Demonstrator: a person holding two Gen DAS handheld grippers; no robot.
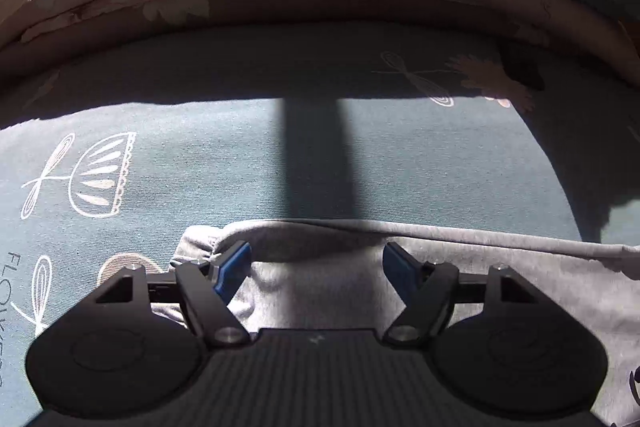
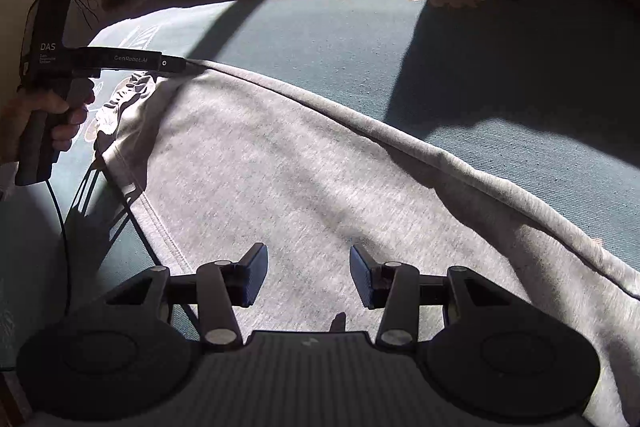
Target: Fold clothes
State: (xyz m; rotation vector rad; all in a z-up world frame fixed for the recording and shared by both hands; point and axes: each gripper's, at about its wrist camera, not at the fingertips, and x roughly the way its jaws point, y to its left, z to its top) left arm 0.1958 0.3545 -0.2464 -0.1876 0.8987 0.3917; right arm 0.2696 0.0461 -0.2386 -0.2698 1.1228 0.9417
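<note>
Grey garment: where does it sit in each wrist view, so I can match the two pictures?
Left wrist: grey garment fills the lower centre and right, between the open left gripper fingers.
Right wrist: it spreads across the centre, beneath the open right gripper.
Shared landmark: the teal patterned bedsheet beyond its folded edge.

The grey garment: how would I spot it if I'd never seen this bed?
Find the teal bedsheet printed with white line drawings. The grey garment lies spread on it, under both open grippers. It is the only plain, heathered grey cloth there, with no print.
</note>
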